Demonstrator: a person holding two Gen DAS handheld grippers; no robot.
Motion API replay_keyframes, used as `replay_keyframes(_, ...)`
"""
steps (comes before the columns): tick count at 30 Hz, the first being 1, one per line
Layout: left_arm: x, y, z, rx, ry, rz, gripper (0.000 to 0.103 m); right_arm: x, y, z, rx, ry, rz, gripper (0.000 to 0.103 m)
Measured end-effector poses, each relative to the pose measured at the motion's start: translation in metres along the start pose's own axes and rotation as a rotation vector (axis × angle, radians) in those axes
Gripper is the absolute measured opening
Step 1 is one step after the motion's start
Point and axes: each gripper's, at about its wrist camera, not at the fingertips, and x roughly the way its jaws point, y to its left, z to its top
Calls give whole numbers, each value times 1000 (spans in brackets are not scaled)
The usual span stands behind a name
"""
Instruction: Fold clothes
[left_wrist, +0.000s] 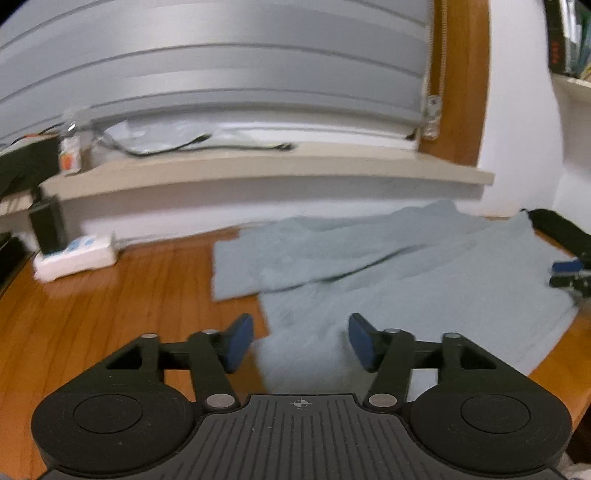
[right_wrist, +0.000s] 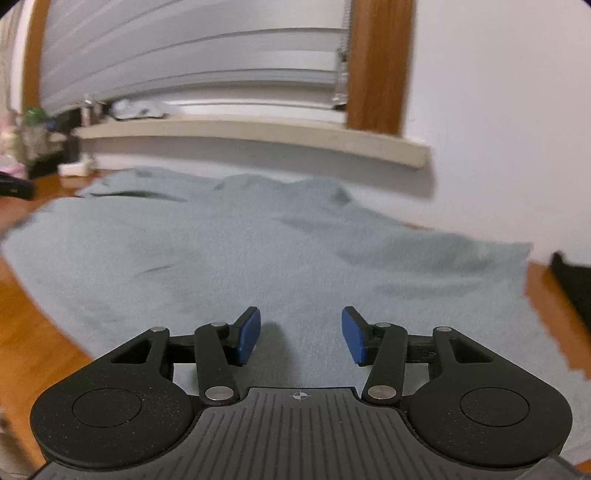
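A pale grey-blue garment (left_wrist: 406, 266) lies spread on the wooden table (left_wrist: 110, 314), one sleeve reaching left. My left gripper (left_wrist: 301, 341) hangs open just above the garment's near left edge, blue pads (left_wrist: 240, 341) apart, with no cloth pinched between them. The other gripper (left_wrist: 569, 271) shows at the right edge of this view. In the right wrist view the same garment (right_wrist: 258, 251) fills the middle, wrinkled toward the back. My right gripper (right_wrist: 301, 334) stands open over its near part, nothing between the pads (right_wrist: 352, 336).
A white power strip (left_wrist: 74, 258) and a dark box (left_wrist: 46, 225) sit at the table's back left. A window sill (left_wrist: 258, 166) with a small bottle (left_wrist: 70, 147) and a cable runs behind. A black object (right_wrist: 572, 280) lies right of the garment.
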Motion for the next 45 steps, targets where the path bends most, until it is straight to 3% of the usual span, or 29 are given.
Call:
replay_keyframes(7, 38, -59, 25, 104, -5, -94, 74, -7, 23, -5, -53, 52, 53, 49)
replay_keyframes(15, 105, -119, 53, 189, 7, -256, 80, -17, 6, -6, -3, 59, 85, 49)
replay_keyframes(21, 153, -151, 58, 237, 37, -311, 81, -8, -37, 25, 63, -14, -36, 50)
replay_keyframes(26, 182, -154, 52, 241, 90, -329, 82, 30, -70, 57, 111, -56, -154, 55)
replay_keyframes(30, 184, -148, 48, 219, 99, -351, 85, 73, -91, 63, 139, -19, -175, 56)
replay_keyframes(34, 183, -143, 48, 183, 111, -364, 85, 94, -101, 47, 139, 43, -160, 56)
replay_keyframes(36, 180, -141, 48, 175, 111, -366, 85, 92, -107, 40, 173, 56, -129, 57)
replay_keyframes(38, 178, -142, 47, 175, 109, -360, 85, 89, -109, 35, 195, 65, -111, 64)
replay_keyframes(45, 151, -148, 31, 178, 122, -371, 86, 64, -88, 20, 178, 115, -117, 64)
